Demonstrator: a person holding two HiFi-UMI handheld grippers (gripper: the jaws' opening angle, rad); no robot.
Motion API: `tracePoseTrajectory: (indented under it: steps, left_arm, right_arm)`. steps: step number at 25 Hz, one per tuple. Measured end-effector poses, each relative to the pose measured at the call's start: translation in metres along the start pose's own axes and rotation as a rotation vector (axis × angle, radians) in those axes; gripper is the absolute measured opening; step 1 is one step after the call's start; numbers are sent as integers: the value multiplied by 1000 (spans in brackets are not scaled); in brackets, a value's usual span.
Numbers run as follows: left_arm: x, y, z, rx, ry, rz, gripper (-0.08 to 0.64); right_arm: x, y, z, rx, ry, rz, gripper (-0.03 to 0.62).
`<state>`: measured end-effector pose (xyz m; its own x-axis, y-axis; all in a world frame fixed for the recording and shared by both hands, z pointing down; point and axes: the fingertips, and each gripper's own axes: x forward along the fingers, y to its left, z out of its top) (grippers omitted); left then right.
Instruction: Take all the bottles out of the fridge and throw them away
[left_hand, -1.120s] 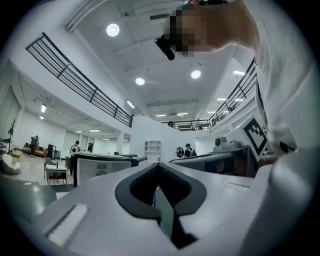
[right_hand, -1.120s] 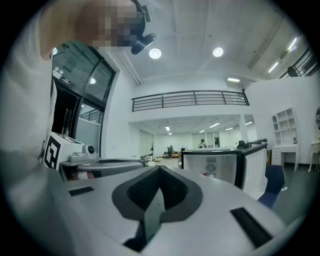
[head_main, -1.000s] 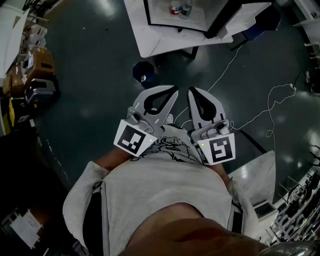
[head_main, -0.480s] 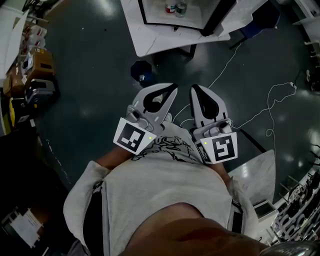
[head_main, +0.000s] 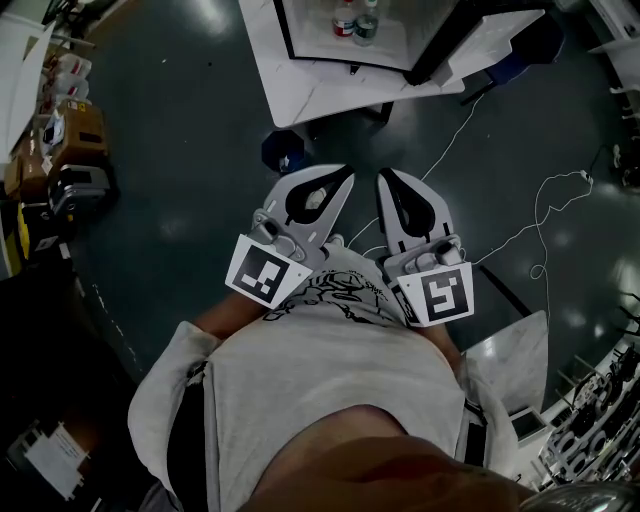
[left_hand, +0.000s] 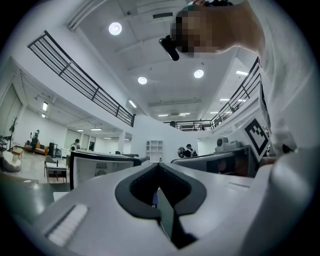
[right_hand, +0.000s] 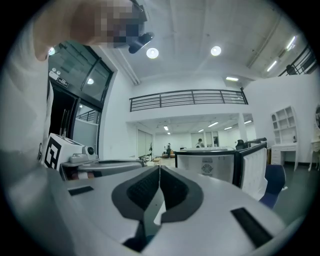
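left tongs and right tongs closed, empty — bottles in fridge

Fridge cut by top edge; bottles tiny.

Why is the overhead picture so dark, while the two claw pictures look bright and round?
Head view: dim, the dark floor shows only soft glare spots, and its edges bend. Left gripper view: a bright fisheye circle with black corners; ceiling lights flare, and the close left claw looks soft. Right gripper view: the same round warp bows the railing.
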<state>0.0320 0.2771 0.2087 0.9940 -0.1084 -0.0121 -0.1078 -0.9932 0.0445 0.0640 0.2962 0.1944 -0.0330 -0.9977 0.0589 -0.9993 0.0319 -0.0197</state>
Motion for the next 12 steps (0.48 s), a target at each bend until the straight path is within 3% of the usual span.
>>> tracePoseTrajectory:
  steps: [12]
  left_arm:
    - [34, 88, 5, -1, 1, -5, 9]
  right_arm:
    - [93, -25, 6, -15, 19, 6, 10]
